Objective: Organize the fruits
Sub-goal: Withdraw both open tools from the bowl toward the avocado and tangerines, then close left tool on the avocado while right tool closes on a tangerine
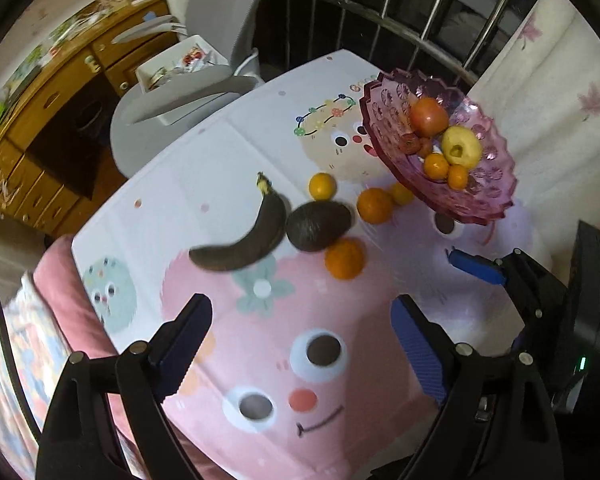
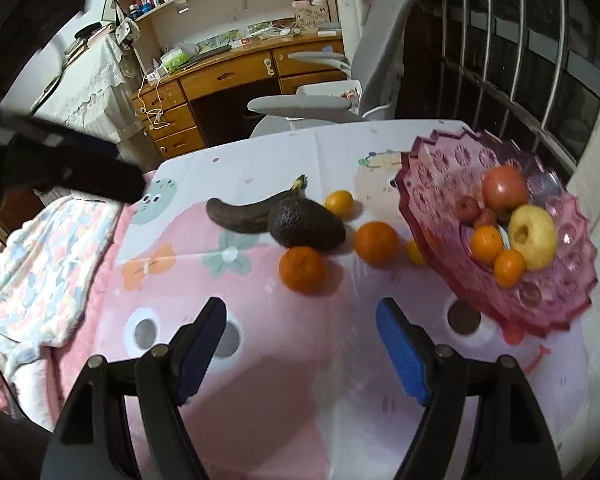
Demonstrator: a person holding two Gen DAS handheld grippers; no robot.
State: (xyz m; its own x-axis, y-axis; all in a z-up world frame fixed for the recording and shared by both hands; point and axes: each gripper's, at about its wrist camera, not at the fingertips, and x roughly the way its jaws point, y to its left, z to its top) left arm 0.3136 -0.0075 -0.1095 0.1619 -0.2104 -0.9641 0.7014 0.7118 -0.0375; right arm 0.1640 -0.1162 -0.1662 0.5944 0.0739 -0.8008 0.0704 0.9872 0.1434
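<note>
Resting on the cartoon-printed tablecloth, a pink glass fruit bowl is seen at the far right side of the table, and every other place is given relative to it. Inside the bowl are held a red apple, a yellow apple, two small oranges and some small red fruits that are too blurred to be named. Just beside the bowl's left rim a small yellow-orange citrus is partly hidden, and next to that a larger orange is seen. Further left of the bowl a dark avocado is found, with a blackened banana touching its far side, another orange touching its near side, and a small orange just behind it.

The right gripper is held above the cloth, near the bowl's lower left, with its jaws spread wide and nothing between them. The left gripper is held well left of the bowl, likewise spread apart and empty. A grey office chair is seen beyond the table.
</note>
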